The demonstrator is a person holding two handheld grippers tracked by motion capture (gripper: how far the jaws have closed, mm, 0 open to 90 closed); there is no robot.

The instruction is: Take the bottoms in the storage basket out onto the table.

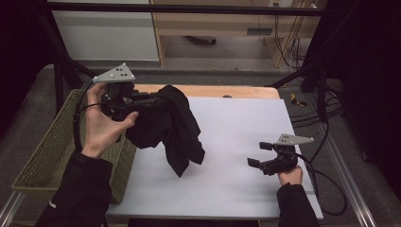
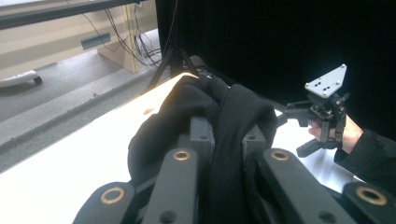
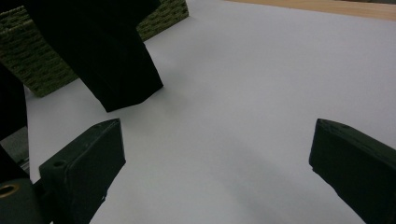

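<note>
Table (image 1: 246,91): wooden top, light wood edge showing along far side. White sheet (image 1: 236,156) lies flat over most of it, bare across its middle. Green woven basket (image 1: 45,156) sits at the table's left edge, beside the sheet.

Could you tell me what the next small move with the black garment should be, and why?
Probably bring the right gripper up to pinch the hanging lower end of the black garment. The left gripper is shut on its bunched top, the cloth dangles over the white sheet, and the right jaws stand open, holding nothing.
</note>
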